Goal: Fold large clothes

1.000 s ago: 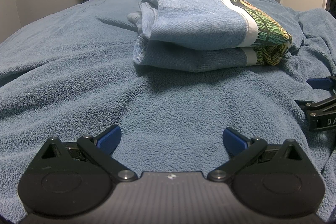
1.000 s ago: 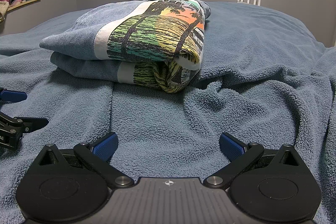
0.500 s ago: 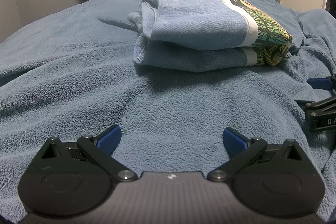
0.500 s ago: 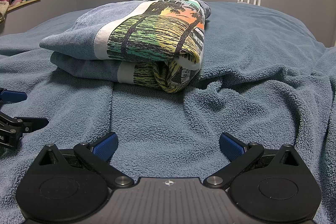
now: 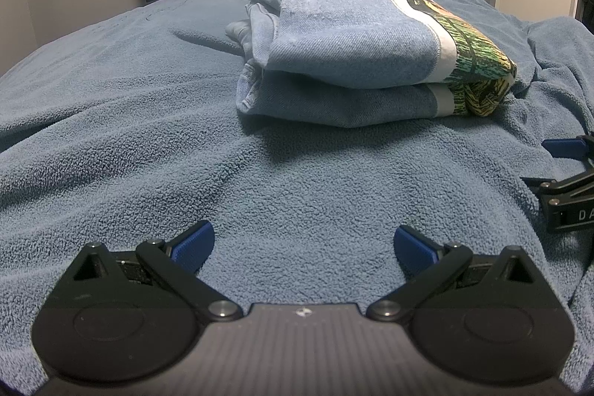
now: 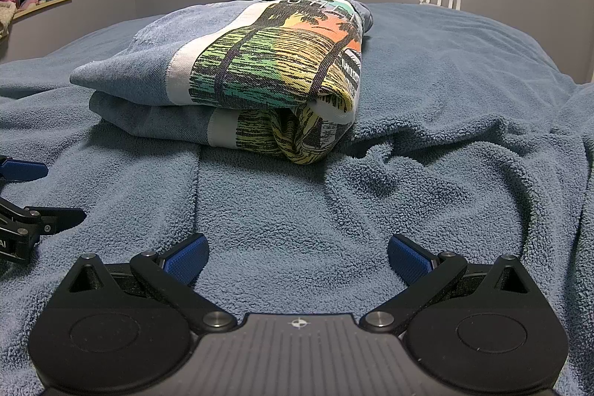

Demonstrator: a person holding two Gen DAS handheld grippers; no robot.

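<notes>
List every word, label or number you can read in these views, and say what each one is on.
"DA", cut off by the frame edge: white letters on the right gripper's body, left wrist view.
"AI", also cut off: on the left gripper's body, right wrist view.
Lettering on the folded garment's print, along its top edge and side panel: too distorted to read.
Nothing else is legible.

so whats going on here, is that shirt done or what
A person holds a gripper in each hand over a bed covered by a blue fleece blanket. The folded garment, denim blue with a bright palm-tree print, lies in a compact stack on the blanket. The left gripper and the right gripper are both open, empty and low over the blanket, short of the garment and touching none of it. The folding looks finished.
</notes>
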